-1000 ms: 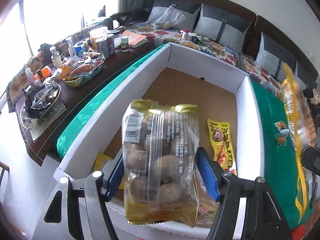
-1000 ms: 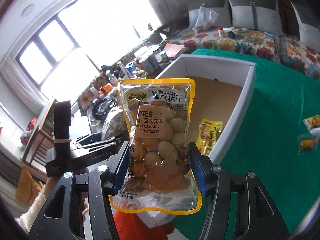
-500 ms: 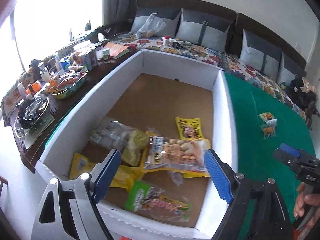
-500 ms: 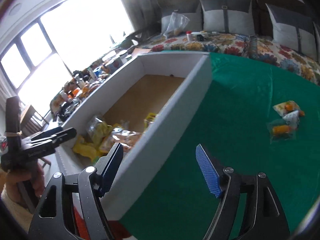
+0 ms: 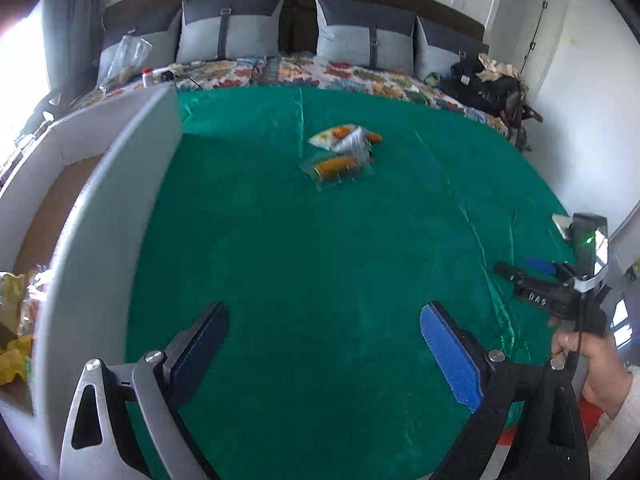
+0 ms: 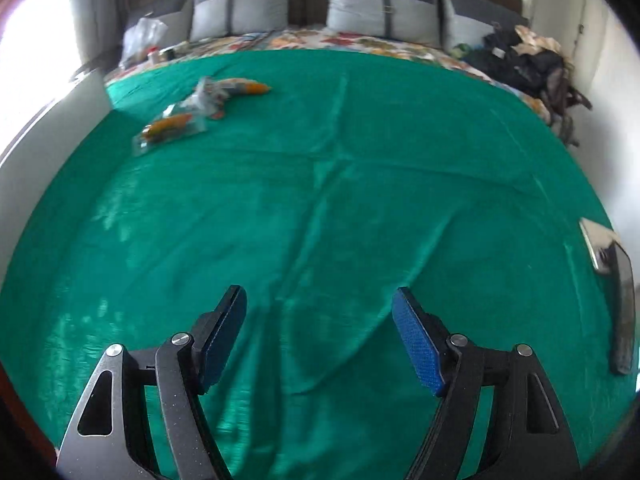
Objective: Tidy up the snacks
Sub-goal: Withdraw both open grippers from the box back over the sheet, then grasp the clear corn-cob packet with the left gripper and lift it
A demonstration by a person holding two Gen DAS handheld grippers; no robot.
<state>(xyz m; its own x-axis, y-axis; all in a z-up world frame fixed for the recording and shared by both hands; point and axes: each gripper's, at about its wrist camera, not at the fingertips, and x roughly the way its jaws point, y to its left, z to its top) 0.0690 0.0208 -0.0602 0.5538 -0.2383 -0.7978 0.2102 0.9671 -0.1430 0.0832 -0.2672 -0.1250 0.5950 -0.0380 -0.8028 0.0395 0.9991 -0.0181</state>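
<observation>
A green cloth (image 5: 320,260) is shown spread over a table, with a row of grey cushions (image 5: 232,26) and a flowered cover behind it and a white box (image 5: 100,220) standing along the cloth's left edge. Packets already put away are glimpsed inside the box at its near end. The remaining snack packets (image 5: 340,154), a small cluster of clear wrappers with orange contents, lie together on the far middle of the cloth, well apart from both pairs of tongs; in the right wrist view the same packets (image 6: 188,116) appear at upper left, near the box wall.

The left tongs (image 5: 324,352) are seen spread wide, having just been opening, with nothing between the pads. The right tongs (image 6: 318,336) are likewise spread and empty, their opening having taken place a little sooner. In the left wrist view the right tongs are held at the cloth's right edge by a hand (image 5: 588,360).

The step in hand is judged to be the reach for the last packets. It would be done well if one pair of tongs were brought over the cluster with the pads set either side of a single wrapper. The thin, slippery film should be pinched across its filled middle, not at a loose edge. Overlapping packets are best separated first, lest two be lifted and one dropped.
</observation>
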